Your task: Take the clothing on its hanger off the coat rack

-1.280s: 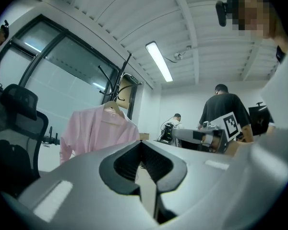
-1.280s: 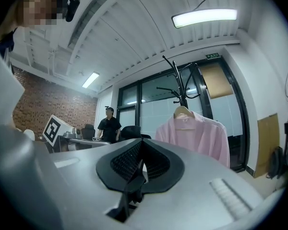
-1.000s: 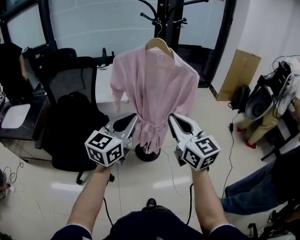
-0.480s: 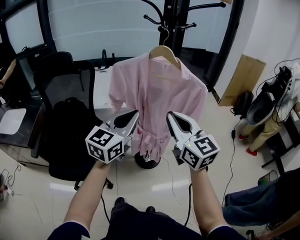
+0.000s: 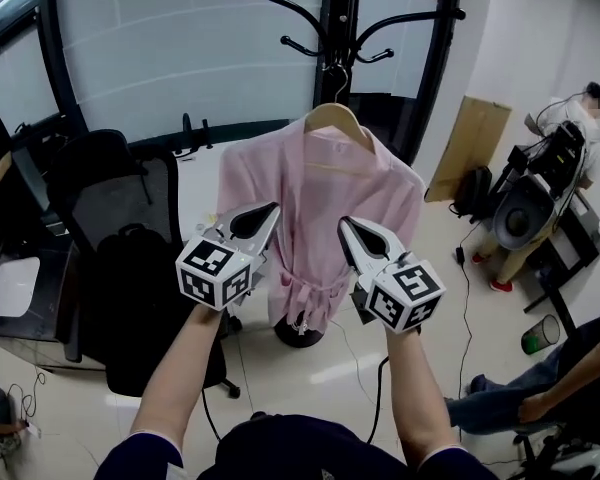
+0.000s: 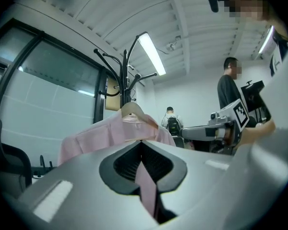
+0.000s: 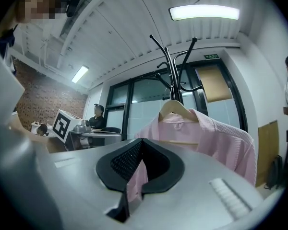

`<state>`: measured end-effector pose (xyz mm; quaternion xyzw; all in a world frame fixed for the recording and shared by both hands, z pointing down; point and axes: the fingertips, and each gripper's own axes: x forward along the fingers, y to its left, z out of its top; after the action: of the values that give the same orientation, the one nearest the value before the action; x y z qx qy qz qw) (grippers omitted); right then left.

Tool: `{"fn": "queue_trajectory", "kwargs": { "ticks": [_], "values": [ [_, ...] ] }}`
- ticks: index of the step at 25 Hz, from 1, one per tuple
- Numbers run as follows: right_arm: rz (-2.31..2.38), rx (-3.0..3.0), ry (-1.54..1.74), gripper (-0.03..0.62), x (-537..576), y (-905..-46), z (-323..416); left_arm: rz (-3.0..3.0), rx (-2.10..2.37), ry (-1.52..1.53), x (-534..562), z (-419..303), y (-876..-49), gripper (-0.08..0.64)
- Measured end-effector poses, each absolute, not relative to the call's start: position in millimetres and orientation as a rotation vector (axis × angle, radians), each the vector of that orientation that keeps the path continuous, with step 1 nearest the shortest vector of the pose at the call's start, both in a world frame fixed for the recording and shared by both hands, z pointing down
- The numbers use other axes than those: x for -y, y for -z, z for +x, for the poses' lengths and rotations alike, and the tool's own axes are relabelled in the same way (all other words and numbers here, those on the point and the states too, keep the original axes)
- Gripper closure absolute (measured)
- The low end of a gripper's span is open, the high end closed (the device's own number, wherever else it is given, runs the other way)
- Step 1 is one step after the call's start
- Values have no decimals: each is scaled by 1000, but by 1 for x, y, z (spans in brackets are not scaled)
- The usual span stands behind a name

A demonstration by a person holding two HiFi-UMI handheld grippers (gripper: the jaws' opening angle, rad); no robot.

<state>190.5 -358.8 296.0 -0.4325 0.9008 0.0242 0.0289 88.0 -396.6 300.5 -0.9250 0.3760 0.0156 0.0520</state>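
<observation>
Up ahead of my left gripper and right gripper, both clenched empty, the pink robe is hanging on its wooden hanger, lying crosswise; I am judging the right gripper nearer.

Black coat rack on pale tiled floor, pink robe on wooden hanger from one hook.

Brightness: bright, even indoor light.
Source: ceiling lamp and long tube, both overexposed; pale light through glass wall.
Glare: soft reflections on floor.
Shadows: weak, diffuse.
Distortion: strong fisheye bending, dark corners in gripper views.
Focus: near foreground soft.
</observation>
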Motion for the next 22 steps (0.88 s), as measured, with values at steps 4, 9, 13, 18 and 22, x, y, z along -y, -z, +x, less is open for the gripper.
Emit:
{"fn": "queue_trajectory", "kwargs": {
  "ticks": [4,9,13,18,22],
  "values": [
    [-1372,-2785,-72,591,367,-297,188,-2814,-1099,-23,413,90,-298,548],
    [-1414,-2783,-81,591,373,-296,188,-2703,-1094,141,450,90,-290,517],
    [-1447,-2772,-91,591,373,-295,192,-2501,-1077,291,487,90,-261,367],
    [-1515,-2749,-91,591,371,-297,208,-2400,-941,438,516,108,-239,277],
    [-1564,-2729,-86,591,369,-298,218,-2394,-833,613,538,119,-248,272]
  ]
}}
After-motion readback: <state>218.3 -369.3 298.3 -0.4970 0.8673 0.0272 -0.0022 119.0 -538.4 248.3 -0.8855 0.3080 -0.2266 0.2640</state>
